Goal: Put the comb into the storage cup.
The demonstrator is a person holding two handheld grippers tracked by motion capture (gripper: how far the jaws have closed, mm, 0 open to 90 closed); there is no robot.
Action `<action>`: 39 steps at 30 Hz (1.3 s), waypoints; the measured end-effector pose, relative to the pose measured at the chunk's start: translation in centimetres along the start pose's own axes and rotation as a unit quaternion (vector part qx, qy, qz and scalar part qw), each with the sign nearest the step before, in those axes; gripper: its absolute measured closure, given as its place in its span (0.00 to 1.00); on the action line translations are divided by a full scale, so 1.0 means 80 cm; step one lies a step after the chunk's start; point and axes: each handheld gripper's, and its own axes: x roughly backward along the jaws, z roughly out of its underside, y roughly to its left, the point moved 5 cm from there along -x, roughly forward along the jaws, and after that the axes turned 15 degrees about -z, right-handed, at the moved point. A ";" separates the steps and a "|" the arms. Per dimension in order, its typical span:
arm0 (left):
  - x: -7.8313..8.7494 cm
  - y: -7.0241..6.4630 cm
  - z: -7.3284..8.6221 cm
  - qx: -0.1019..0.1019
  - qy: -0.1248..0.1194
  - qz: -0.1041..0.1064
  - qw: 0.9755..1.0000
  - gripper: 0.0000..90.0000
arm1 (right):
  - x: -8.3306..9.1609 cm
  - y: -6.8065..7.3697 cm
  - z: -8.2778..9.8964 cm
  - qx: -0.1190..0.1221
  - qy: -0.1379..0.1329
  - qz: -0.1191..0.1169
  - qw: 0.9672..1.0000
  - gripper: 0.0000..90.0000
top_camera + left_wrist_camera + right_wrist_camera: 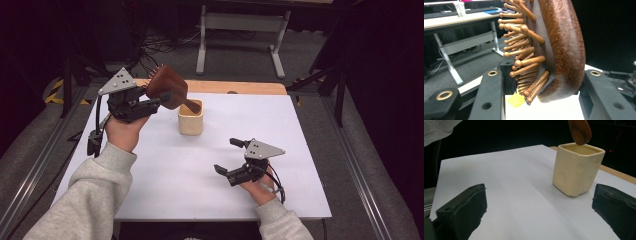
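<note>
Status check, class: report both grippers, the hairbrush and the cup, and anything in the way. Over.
Left gripper shut on hairbrush head, handle tip at the mouth of the cream cup. Right gripper open, empty, low over white table. Nothing blocks the cup.

Left claw [162, 97] clamped, right claw [229, 156] agape

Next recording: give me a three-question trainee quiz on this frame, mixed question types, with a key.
1. True or false: the left claw grips the wooden hairbrush by its head.
2. Where is the hairbrush's handle tip? A) flat on the table B) at the mouth of the cream cup C) in the right claw
3. Open question: how do the right claw's jaws stand, and what do they hold?

Key: 1 true. 2 B. 3 open, holding nothing, low over the white table.
</note>
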 end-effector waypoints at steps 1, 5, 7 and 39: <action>-0.002 0.001 0.000 0.001 0.000 -0.004 1.000 0.62 | 0.000 0.000 0.000 0.000 0.000 0.000 1.000 0.01; -0.006 0.003 -0.001 0.001 0.001 -0.011 1.000 0.62 | 0.000 0.000 0.000 0.000 0.000 0.000 1.000 0.01; -0.008 0.004 0.000 0.001 0.001 -0.016 1.000 0.62 | 0.000 0.000 0.000 0.000 0.001 0.000 1.000 0.01; -0.054 0.016 0.021 0.011 0.044 -0.047 0.998 0.61 | 0.000 0.000 0.000 0.000 0.000 -0.002 1.000 0.01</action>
